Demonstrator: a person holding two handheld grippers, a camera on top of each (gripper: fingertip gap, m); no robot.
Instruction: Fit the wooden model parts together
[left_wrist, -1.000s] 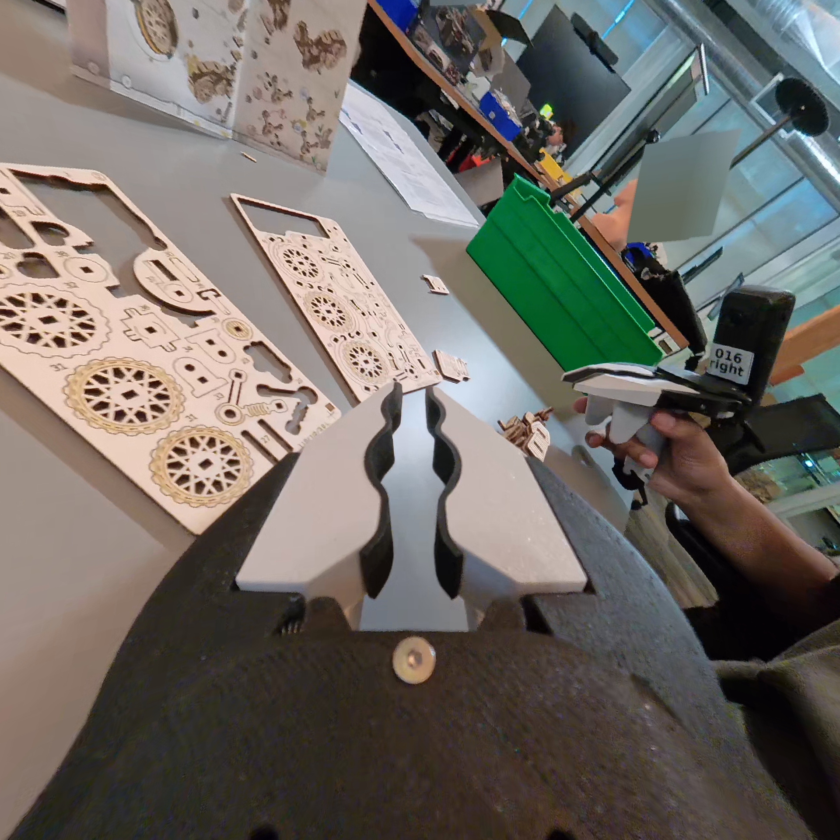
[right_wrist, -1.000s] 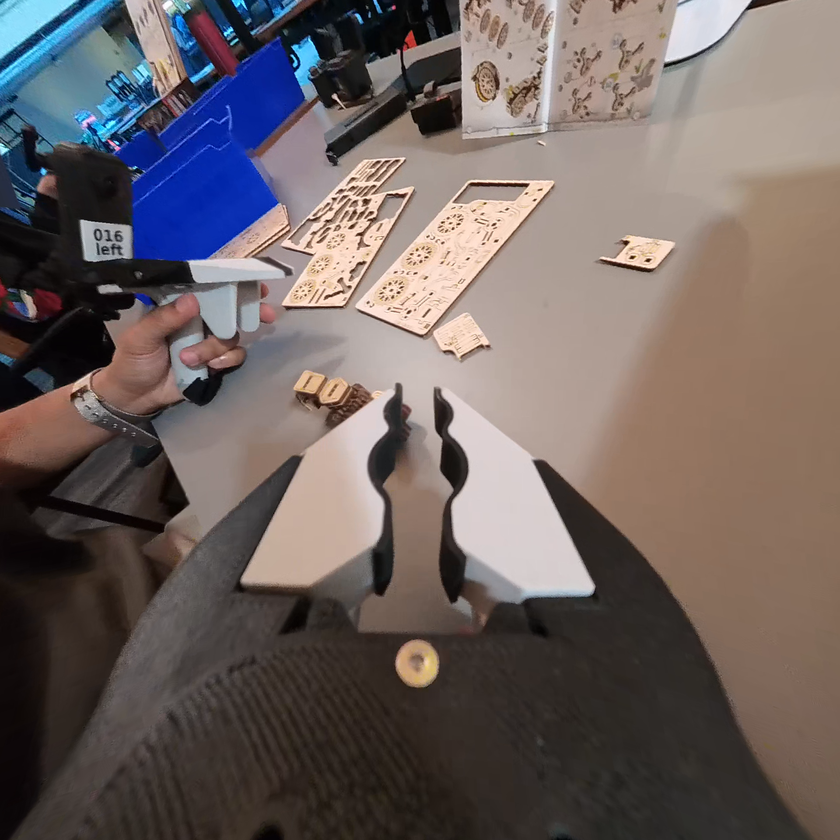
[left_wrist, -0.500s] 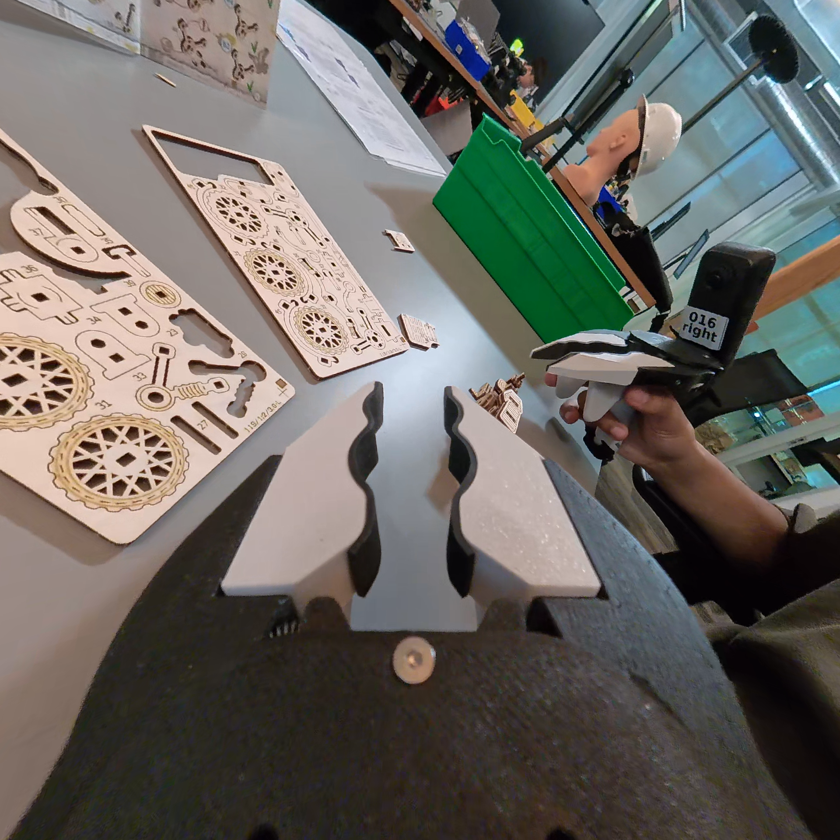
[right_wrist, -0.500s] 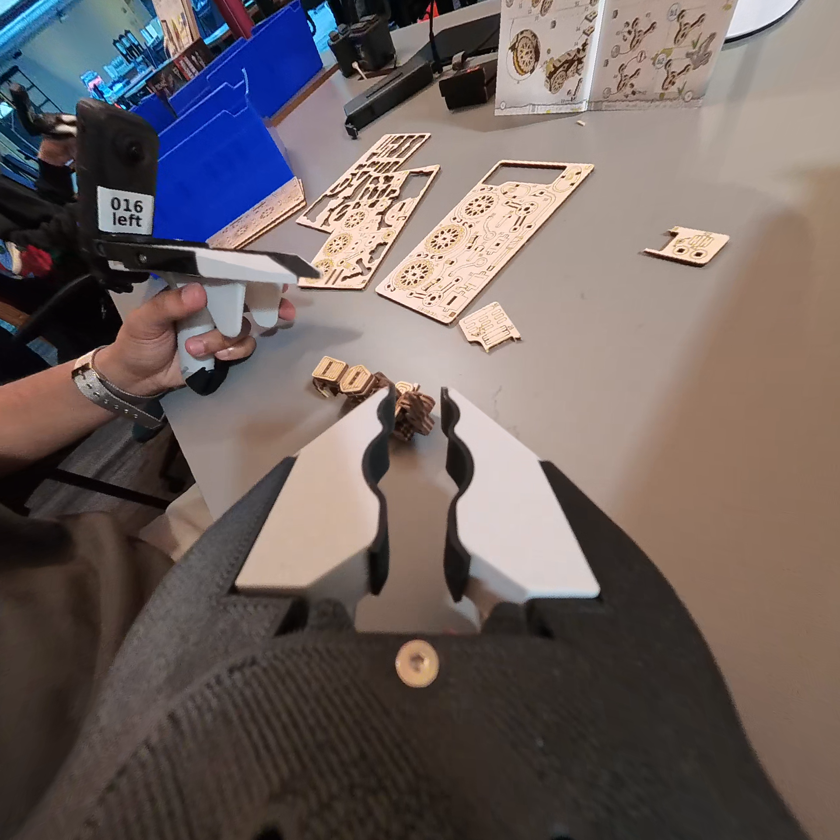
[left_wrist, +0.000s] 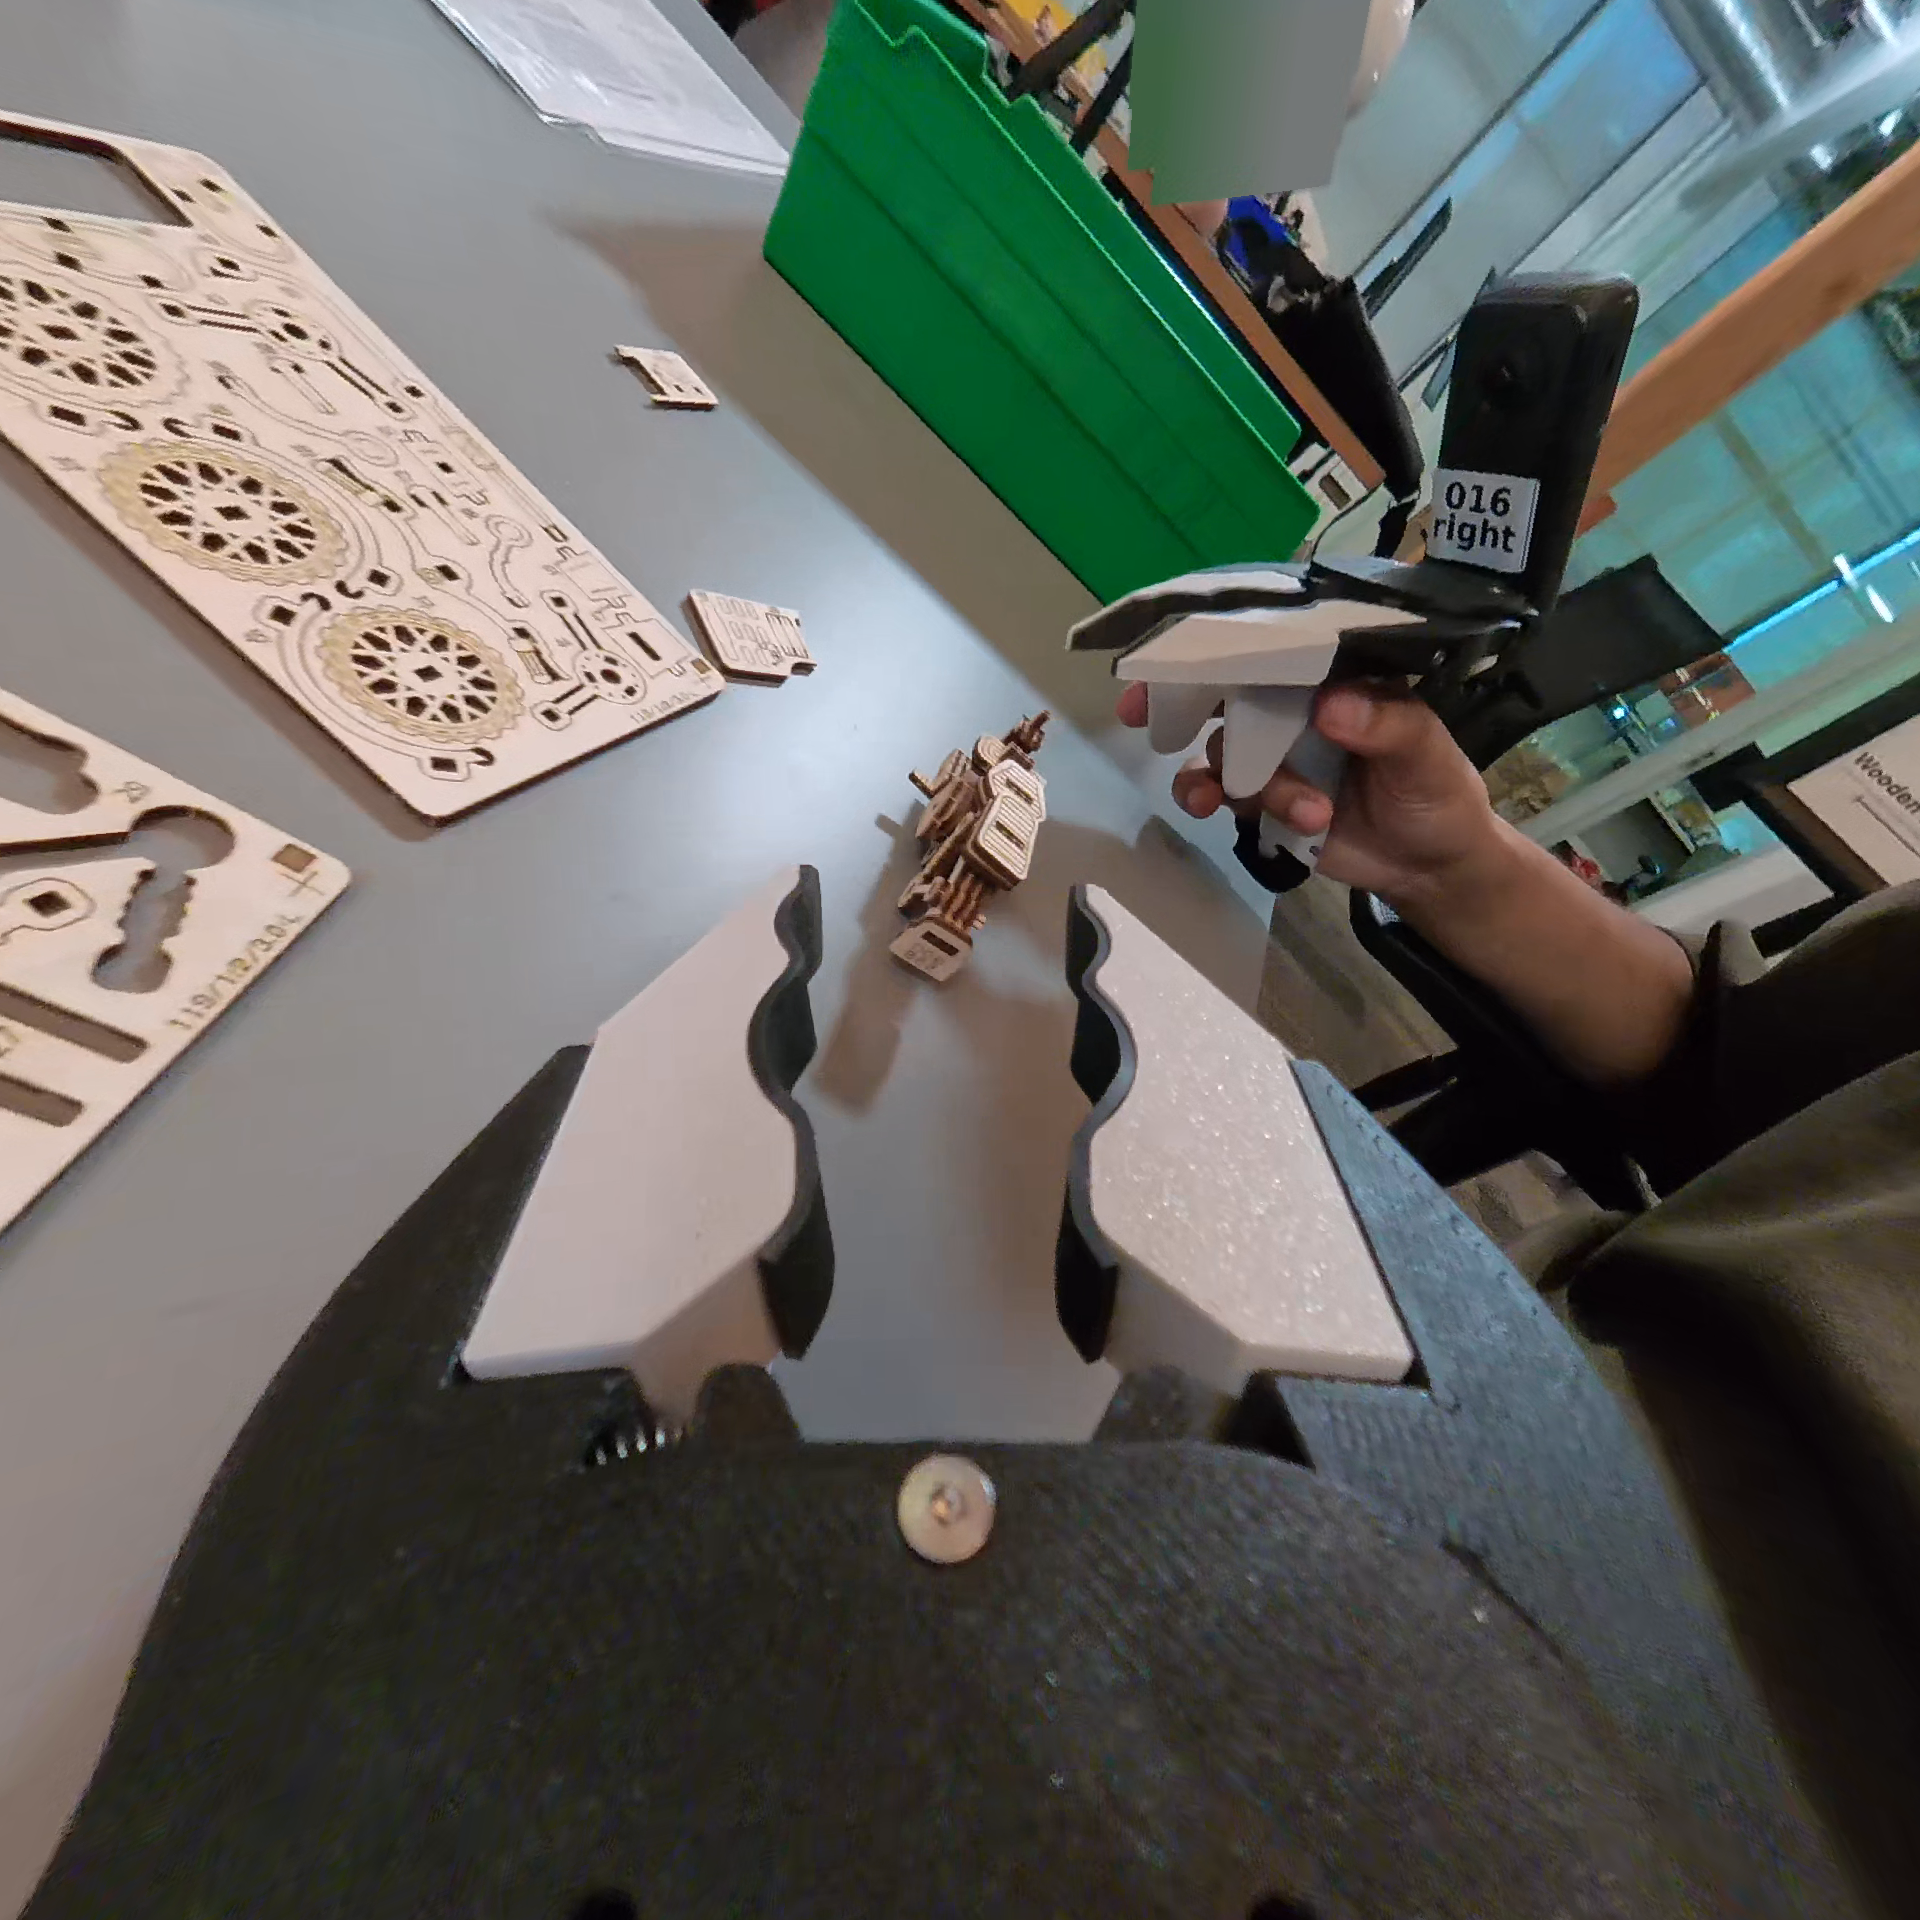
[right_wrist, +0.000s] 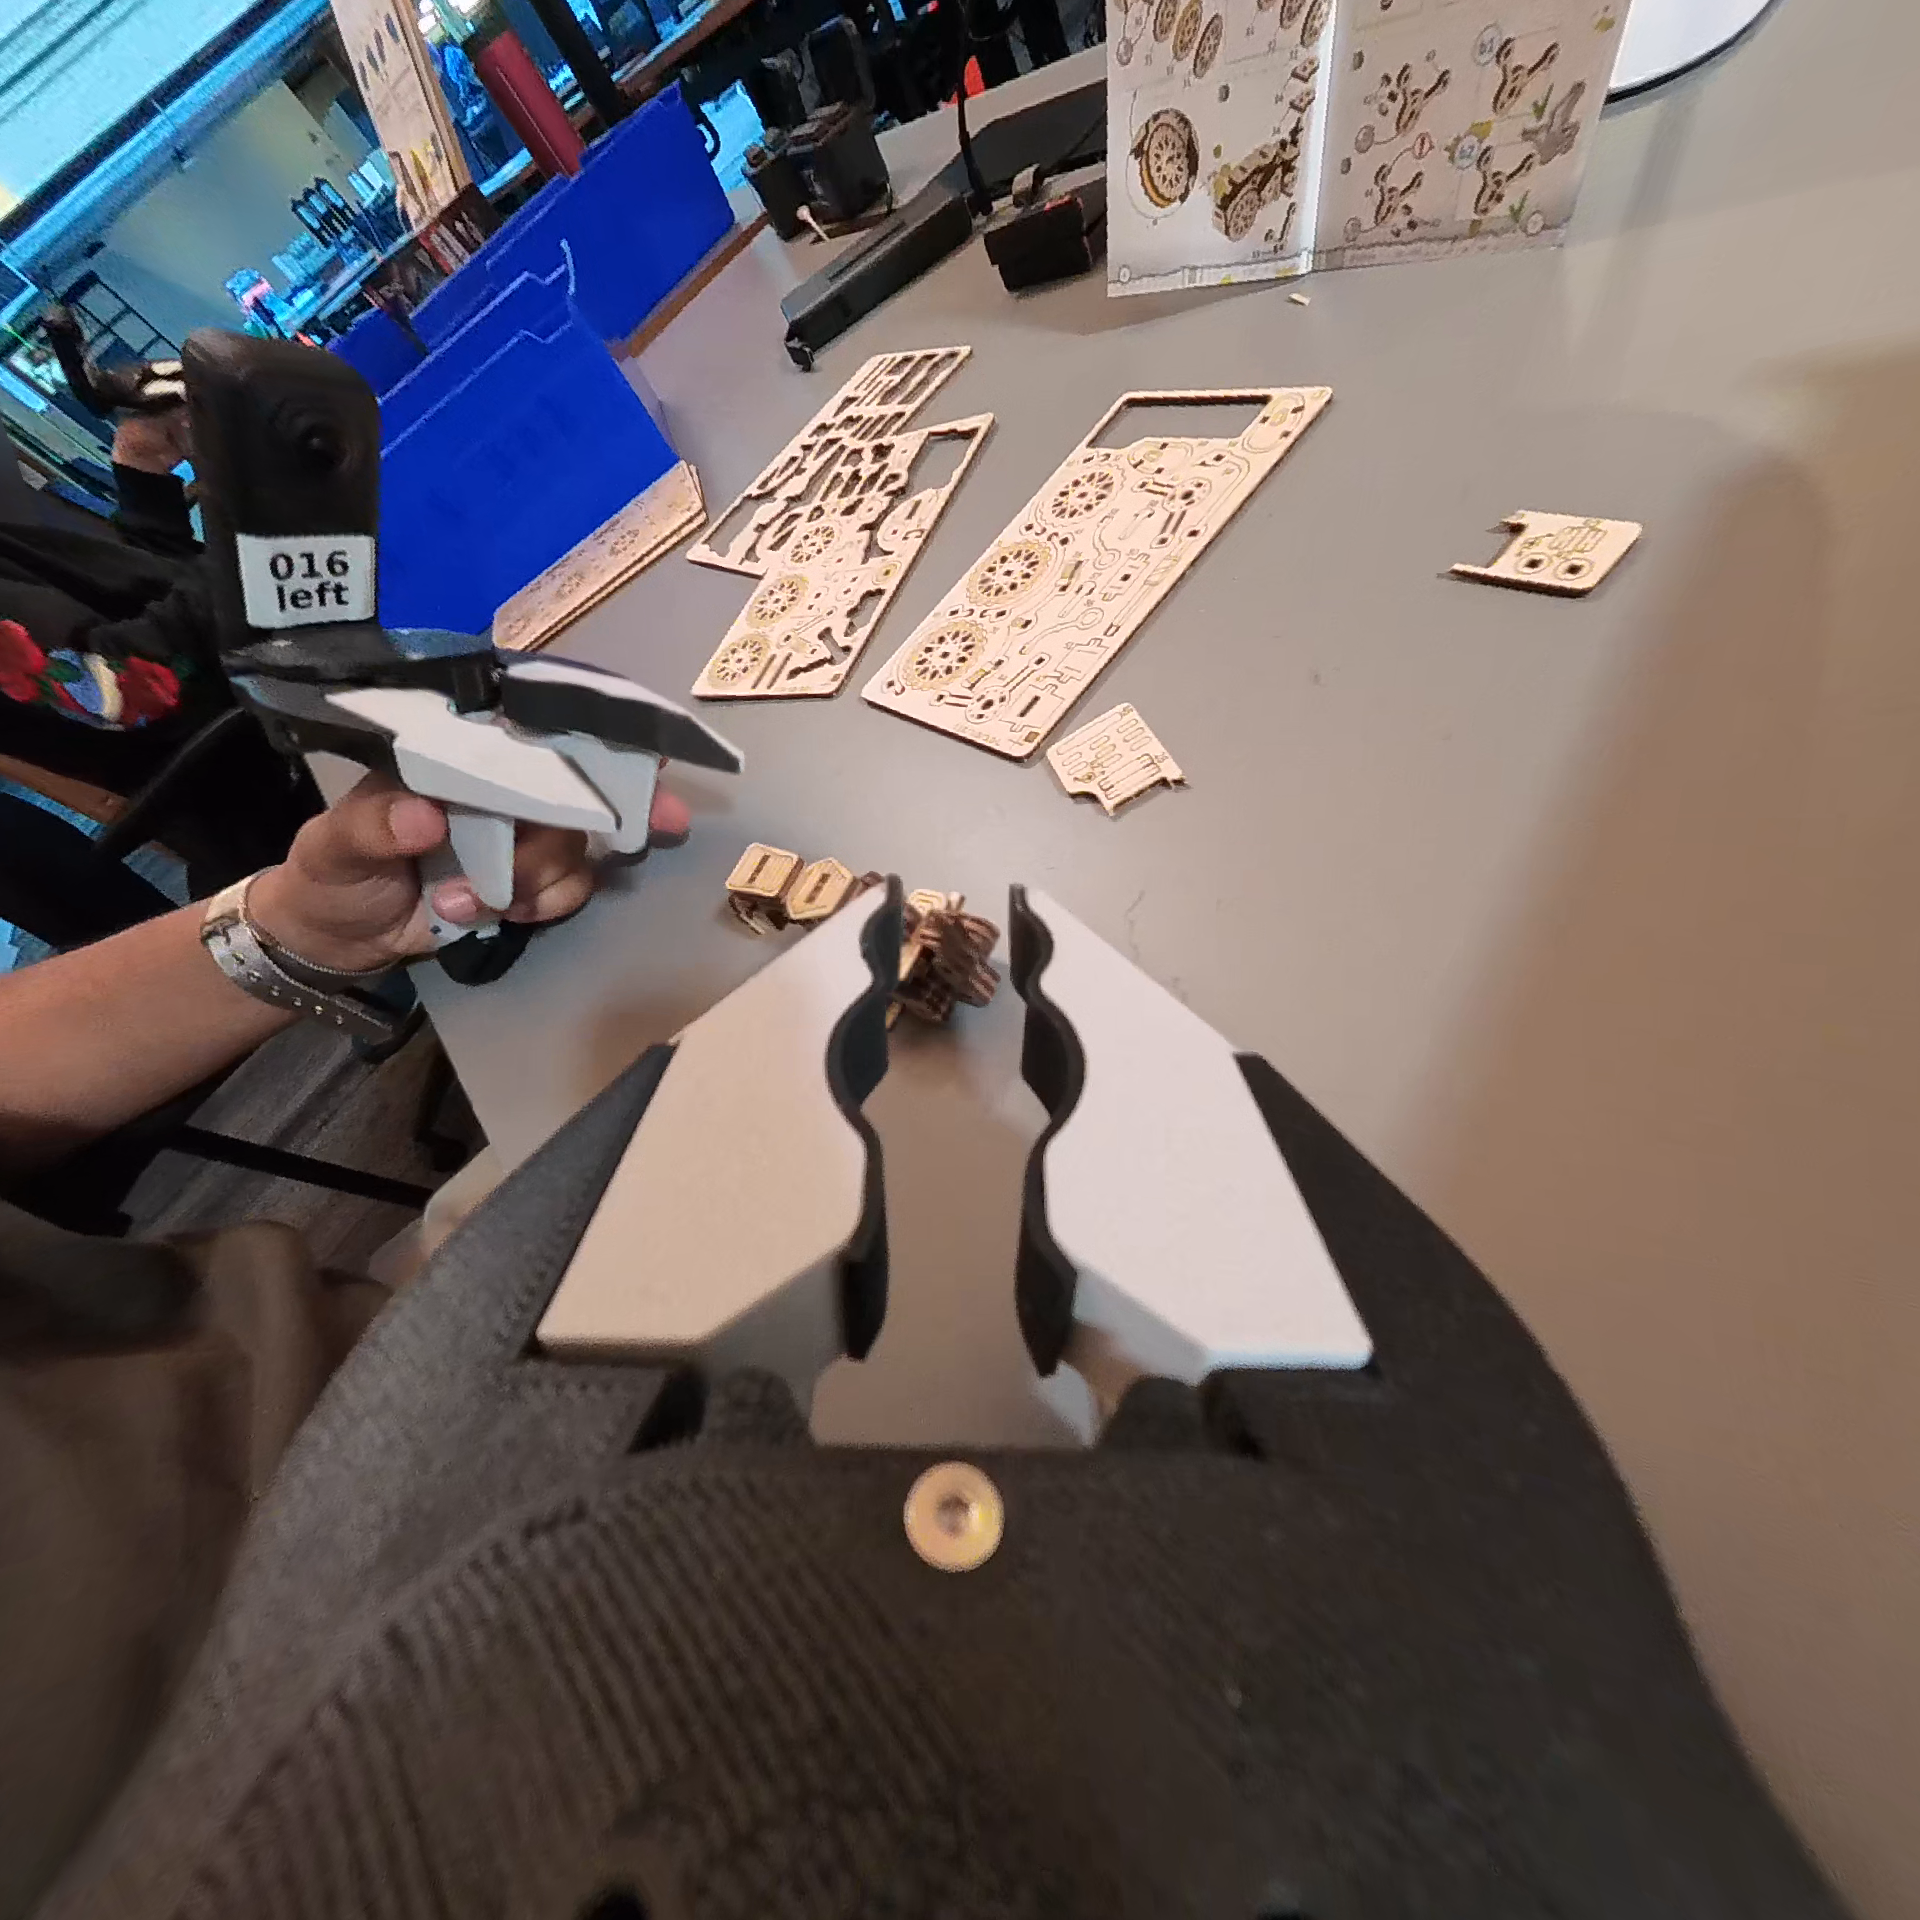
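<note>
A small part-built wooden model (left_wrist: 977, 831) lies on the grey table (left_wrist: 520, 1039) near its front edge; it also shows in the right wrist view (right_wrist: 935, 956). My left gripper (left_wrist: 940, 914) is open and empty, just short of the model. My right gripper (right_wrist: 951, 909) is open a little and empty, with the model right beyond its tips, partly hidden by the left finger. The right gripper (left_wrist: 1195, 634) shows in the left wrist view above the table edge. The left gripper (right_wrist: 665, 738) shows in the right wrist view.
Laser-cut wooden part sheets (left_wrist: 312, 499) (right_wrist: 1081, 582) lie farther back. Small loose pieces (left_wrist: 748, 634) (right_wrist: 1548, 551) lie near them. A green bin (left_wrist: 1018, 343) stands at the right, blue bins (right_wrist: 520, 436) at the left. A folded instruction sheet (right_wrist: 1340, 135) stands at the back. The tips of one gripper are about 12 centimeters away from the tips of the other.
My left gripper has opened wider and swung right toward the wooden model. My right gripper has moved closer to the model and opened slightly.
</note>
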